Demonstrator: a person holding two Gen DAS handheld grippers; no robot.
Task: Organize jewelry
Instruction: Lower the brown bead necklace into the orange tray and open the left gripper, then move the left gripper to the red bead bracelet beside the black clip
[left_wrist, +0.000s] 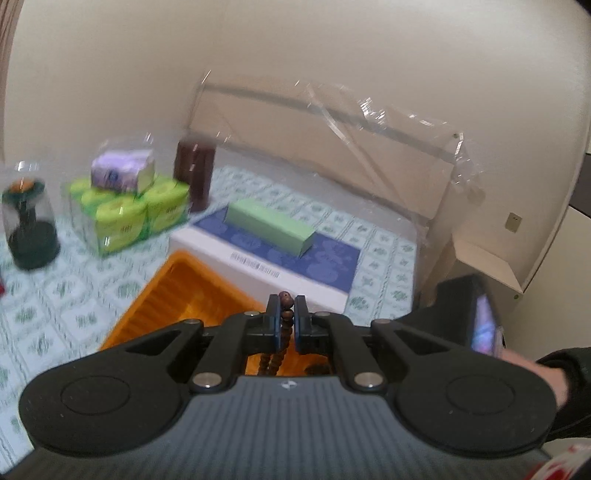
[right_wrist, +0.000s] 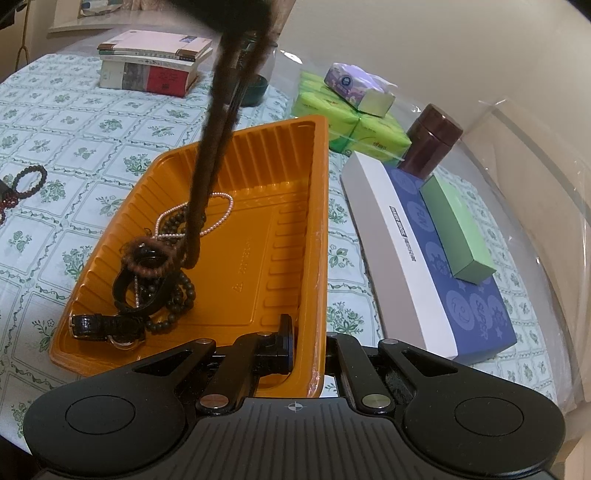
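In the left wrist view my left gripper (left_wrist: 286, 314) is shut on a long string of brown beads (left_wrist: 287, 301), which hangs below the jaws over the orange tray (left_wrist: 177, 295). The right wrist view shows that string (right_wrist: 212, 155) hanging blurred from the top of the picture, its lower end (right_wrist: 192, 258) down among the jewelry in the tray. My right gripper (right_wrist: 308, 336) is shut on the tray's near right wall (right_wrist: 319, 258), one finger (right_wrist: 285, 343) inside. A pearl necklace (right_wrist: 221, 218), dark bead bracelets (right_wrist: 177, 295) and a black strap (right_wrist: 107, 325) lie in the tray.
A dark red bead bracelet (right_wrist: 31, 181) lies on the patterned cloth left of the tray. A white and blue box (right_wrist: 443, 288) carrying a green box (right_wrist: 458, 229) sits right of it. Behind stand a brown canister (right_wrist: 432, 140), green tissue packs (right_wrist: 351, 122), books (right_wrist: 155, 62) and a glass dome (left_wrist: 27, 214).
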